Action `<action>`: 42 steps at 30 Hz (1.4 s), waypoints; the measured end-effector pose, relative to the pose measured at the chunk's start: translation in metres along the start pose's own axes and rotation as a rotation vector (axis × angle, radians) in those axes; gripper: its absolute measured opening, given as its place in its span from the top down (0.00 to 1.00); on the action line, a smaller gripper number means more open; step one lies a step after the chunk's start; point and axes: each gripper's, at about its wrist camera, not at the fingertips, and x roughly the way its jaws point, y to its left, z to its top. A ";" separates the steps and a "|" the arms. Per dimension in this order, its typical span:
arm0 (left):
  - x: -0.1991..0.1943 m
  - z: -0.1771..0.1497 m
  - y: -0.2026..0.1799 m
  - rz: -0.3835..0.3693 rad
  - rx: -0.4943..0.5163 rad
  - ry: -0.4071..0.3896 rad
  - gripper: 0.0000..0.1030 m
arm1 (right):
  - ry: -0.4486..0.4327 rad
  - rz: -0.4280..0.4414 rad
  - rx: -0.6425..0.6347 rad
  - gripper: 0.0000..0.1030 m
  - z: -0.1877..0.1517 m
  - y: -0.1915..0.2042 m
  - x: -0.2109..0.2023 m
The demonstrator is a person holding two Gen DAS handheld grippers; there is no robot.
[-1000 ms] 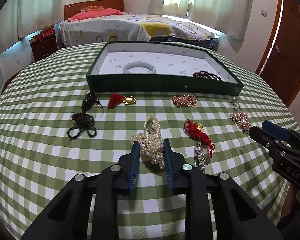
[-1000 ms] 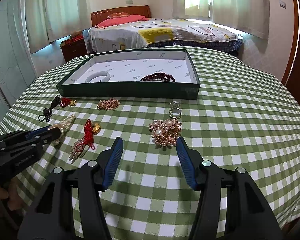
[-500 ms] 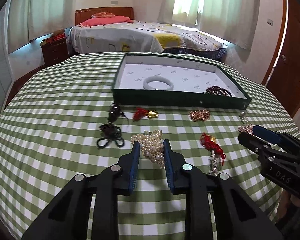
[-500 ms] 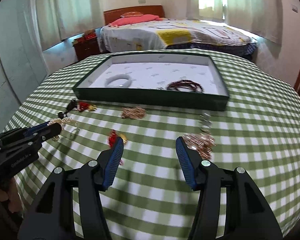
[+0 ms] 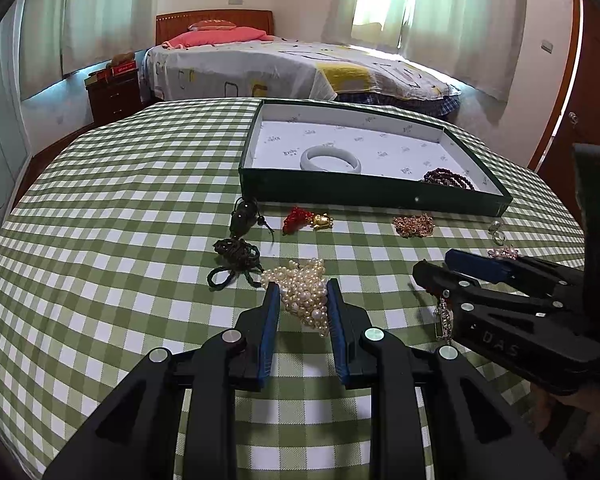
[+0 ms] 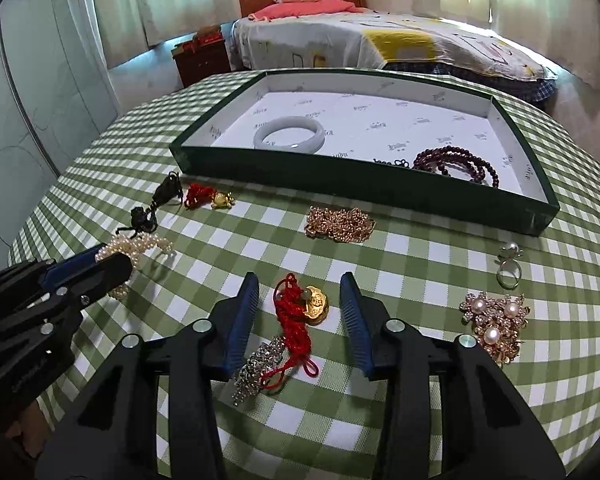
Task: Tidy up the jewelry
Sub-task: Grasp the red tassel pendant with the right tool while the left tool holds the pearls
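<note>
Within the last second the right gripper (image 6: 298, 320) had swung from the pearl brooch to straddle, jaws wide, the red-corded gold charm (image 6: 300, 314) near the checked tablecloth's (image 6: 420, 264) front edge, likely the next pick, while the left gripper (image 5: 300, 312) stayed narrowly around the white pearl strand (image 5: 302, 294)

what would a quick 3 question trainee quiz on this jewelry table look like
1. True or false: the white bangle lies inside the green box.
2. Which piece sits between the right gripper fingers? A) gold chain pile B) red cord with gold charm C) pearl ring
3. Fill in: the left gripper is closed on the ____ strand.

Key:
1. True; the dark bead bracelet lies in the box too.
2. B: the red cord with gold charm lies on the checked tablecloth between the open fingers, not gripped. The gold chain pile and pearl ring lie farther off.
3. pearl; the pearl strand is pinched between its fingers.
</note>
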 end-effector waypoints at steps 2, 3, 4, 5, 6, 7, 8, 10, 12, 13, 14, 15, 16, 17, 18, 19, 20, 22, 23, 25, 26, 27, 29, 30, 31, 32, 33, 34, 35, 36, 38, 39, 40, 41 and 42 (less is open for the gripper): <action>0.000 0.000 0.000 0.000 0.001 0.000 0.76 | -0.002 0.000 0.004 0.76 -0.001 -0.003 -0.001; 0.001 0.000 -0.001 -0.001 0.001 -0.001 0.76 | 0.000 0.001 0.007 0.76 -0.002 -0.005 -0.002; 0.001 0.000 -0.001 -0.002 0.002 -0.001 0.76 | -0.001 0.002 0.011 0.77 -0.002 -0.007 -0.003; 0.001 0.000 -0.002 -0.004 0.003 -0.001 0.76 | -0.003 0.004 0.017 0.77 -0.003 -0.008 -0.005; 0.001 0.000 -0.003 -0.006 0.005 -0.002 0.76 | -0.007 0.004 0.021 0.78 -0.004 -0.010 -0.006; 0.001 0.000 -0.004 -0.007 0.008 -0.003 0.76 | -0.015 0.002 0.025 0.79 -0.005 -0.011 -0.009; 0.001 0.000 -0.005 -0.008 0.011 -0.005 0.76 | -0.021 -0.001 0.027 0.80 -0.005 -0.012 -0.010; 0.000 0.001 -0.008 -0.008 0.019 -0.010 0.76 | -0.037 -0.007 0.035 0.80 -0.006 -0.016 -0.016; 0.000 0.001 -0.010 -0.010 0.022 -0.013 0.76 | -0.048 -0.013 0.040 0.81 -0.007 -0.019 -0.020; 0.000 0.001 -0.011 -0.011 0.024 -0.014 0.76 | -0.052 -0.016 0.044 0.81 -0.008 -0.021 -0.022; -0.001 0.001 -0.011 -0.011 0.024 -0.015 0.76 | -0.056 -0.017 0.048 0.81 -0.009 -0.022 -0.024; -0.001 0.001 -0.012 -0.012 0.024 -0.015 0.76 | -0.058 -0.019 0.051 0.81 -0.009 -0.023 -0.025; -0.001 0.001 -0.012 -0.013 0.025 -0.016 0.76 | -0.063 -0.021 0.055 0.81 -0.010 -0.025 -0.028; -0.002 0.002 -0.013 -0.013 0.027 -0.019 0.76 | -0.066 -0.024 0.056 0.81 -0.010 -0.026 -0.029; -0.003 0.002 -0.013 -0.014 0.028 -0.020 0.76 | -0.068 -0.026 0.059 0.81 -0.011 -0.027 -0.030; -0.004 0.002 -0.014 -0.015 0.030 -0.023 0.76 | -0.070 -0.028 0.061 0.81 -0.011 -0.028 -0.031; -0.004 0.003 -0.015 -0.016 0.032 -0.025 0.76 | -0.070 -0.031 0.062 0.81 -0.012 -0.029 -0.031; -0.005 0.004 -0.016 -0.018 0.035 -0.027 0.76 | -0.053 -0.031 0.064 0.81 -0.013 -0.031 -0.029; -0.005 0.004 -0.017 -0.019 0.037 -0.027 0.76 | -0.047 -0.030 0.066 0.81 -0.014 -0.032 -0.028; -0.004 0.003 -0.018 -0.021 0.037 -0.023 0.76 | -0.033 -0.031 0.069 0.81 -0.016 -0.033 -0.025; -0.004 0.003 -0.018 -0.022 0.037 -0.023 0.76 | -0.025 -0.028 0.071 0.81 -0.017 -0.032 -0.024; -0.004 0.003 -0.018 -0.022 0.038 -0.022 0.76 | -0.023 -0.030 0.078 0.80 -0.018 -0.033 -0.023; -0.004 0.003 -0.018 -0.021 0.038 -0.023 0.76 | -0.024 -0.028 0.086 0.78 -0.020 -0.033 -0.023; -0.004 0.003 -0.018 -0.021 0.038 -0.023 0.76 | -0.022 -0.026 0.088 0.73 -0.020 -0.034 -0.023; -0.003 0.003 -0.018 -0.021 0.037 -0.023 0.76 | -0.024 -0.027 0.089 0.70 -0.021 -0.034 -0.023; -0.003 0.003 -0.017 -0.021 0.036 -0.022 0.76 | -0.023 -0.029 0.085 0.69 -0.021 -0.033 -0.023; -0.003 0.003 -0.017 -0.021 0.036 -0.021 0.76 | -0.020 -0.030 0.082 0.69 -0.021 -0.033 -0.023; -0.003 0.003 -0.017 -0.021 0.036 -0.021 0.76 | -0.016 -0.030 0.081 0.69 -0.022 -0.032 -0.023; -0.003 0.003 -0.017 -0.022 0.035 -0.020 0.76 | -0.013 -0.030 0.081 0.68 -0.023 -0.032 -0.022; -0.003 0.003 -0.017 -0.022 0.035 -0.019 0.76 | -0.016 -0.032 0.075 0.68 -0.025 -0.031 -0.022; -0.002 0.003 -0.018 -0.023 0.036 -0.019 0.76 | -0.017 -0.046 0.053 0.69 -0.026 -0.028 -0.023; -0.002 0.003 -0.018 -0.023 0.036 -0.019 0.76 | -0.017 -0.050 0.046 0.70 -0.027 -0.028 -0.023; -0.002 0.003 -0.018 -0.023 0.036 -0.018 0.76 | -0.018 -0.059 0.037 0.71 -0.029 -0.027 -0.024; -0.002 0.002 -0.018 -0.024 0.036 -0.018 0.76 | -0.021 -0.067 0.027 0.75 -0.030 -0.026 -0.024; -0.002 0.002 -0.018 -0.024 0.036 -0.018 0.76 | -0.023 -0.068 0.021 0.76 -0.031 -0.026 -0.025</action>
